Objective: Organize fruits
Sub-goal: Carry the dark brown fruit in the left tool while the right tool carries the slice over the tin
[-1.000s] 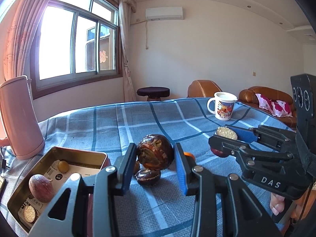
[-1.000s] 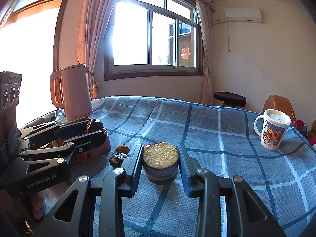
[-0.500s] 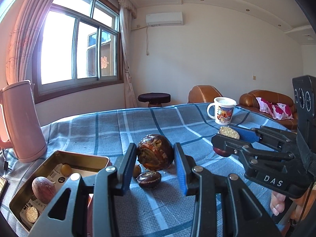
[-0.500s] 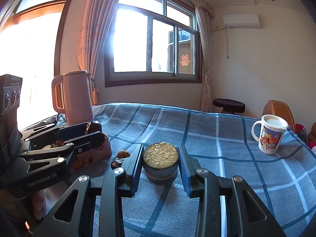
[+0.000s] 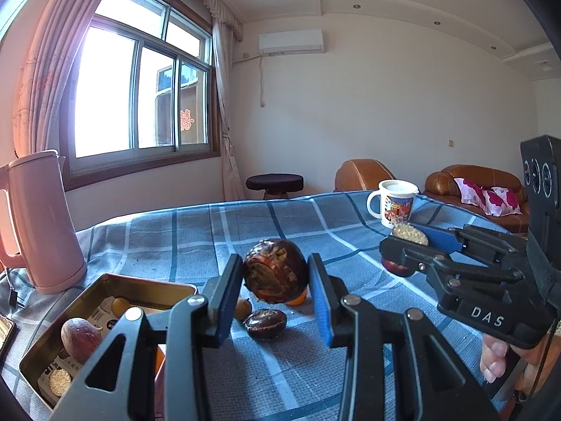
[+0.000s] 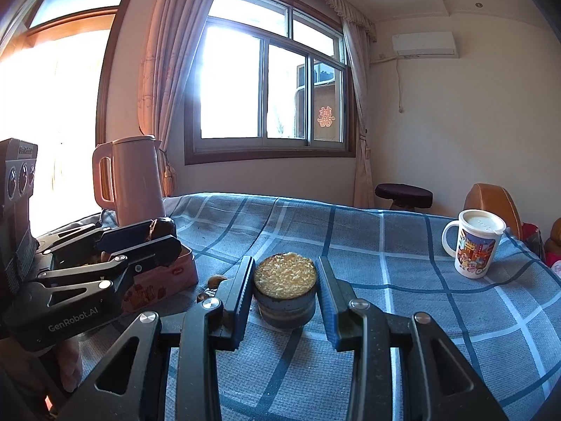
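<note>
Gripping a dark, wrinkled round fruit (image 5: 275, 271), the left gripper (image 5: 275, 279) is holding it clear of the blue checked cloth (image 5: 245, 224), its blue pads pressing on both sides. The right gripper (image 6: 284, 286) is clamping a halved fruit (image 6: 284, 289), cut face up, also lifted off the cloth.

Both fruits are hanging over the near part of the table, while the open tin (image 5: 147, 286) is sitting at the near left corner, already holding a purplish fruit (image 5: 80, 339), a small yellow one and another cut half.

Several risks are showing:
- The round fruit is being held only at its widest point, so a jolt or a loosened squeeze is likely to let it roll out and drop.
- The half is carrying wet pulp on top; tilting it on the way to the tin is likely to spill juice on the cloth.
- Two loose fruits (image 5: 264, 322) are lying just below the left gripper, so lowering there is risking a knock that sends them rolling.
- The grippers are working near each other and could collide heading for the same tin.
</note>
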### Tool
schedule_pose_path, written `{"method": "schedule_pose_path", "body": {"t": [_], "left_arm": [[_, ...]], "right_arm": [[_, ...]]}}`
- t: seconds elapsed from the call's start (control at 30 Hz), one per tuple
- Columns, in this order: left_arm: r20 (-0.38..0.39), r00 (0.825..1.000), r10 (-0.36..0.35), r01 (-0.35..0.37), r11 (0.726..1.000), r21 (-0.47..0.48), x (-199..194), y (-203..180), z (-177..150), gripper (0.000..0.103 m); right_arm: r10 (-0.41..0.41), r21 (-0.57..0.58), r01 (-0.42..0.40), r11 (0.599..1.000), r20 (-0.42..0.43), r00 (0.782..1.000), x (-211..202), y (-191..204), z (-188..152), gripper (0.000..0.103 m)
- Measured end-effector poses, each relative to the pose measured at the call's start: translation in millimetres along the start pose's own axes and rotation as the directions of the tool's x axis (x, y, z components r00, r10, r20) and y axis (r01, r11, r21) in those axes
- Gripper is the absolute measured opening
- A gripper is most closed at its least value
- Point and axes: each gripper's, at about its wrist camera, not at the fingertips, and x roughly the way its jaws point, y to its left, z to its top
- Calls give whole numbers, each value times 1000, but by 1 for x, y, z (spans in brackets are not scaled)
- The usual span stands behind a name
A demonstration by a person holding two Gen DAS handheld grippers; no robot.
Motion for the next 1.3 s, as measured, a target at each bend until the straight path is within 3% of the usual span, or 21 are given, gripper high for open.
{"method": "schedule_pose_path", "body": {"t": [0.4, 1.3], "left_arm": [[18, 999, 39, -39, 999, 23, -4, -2, 0, 40], [-16, 997, 70, -70, 997, -10, -6, 21, -3, 40]], "right_arm": [[-30, -33, 31, 999, 18, 999, -5, 7, 1, 37], [26, -92, -27, 995, -13, 1000, 10, 35, 3, 37]]}}
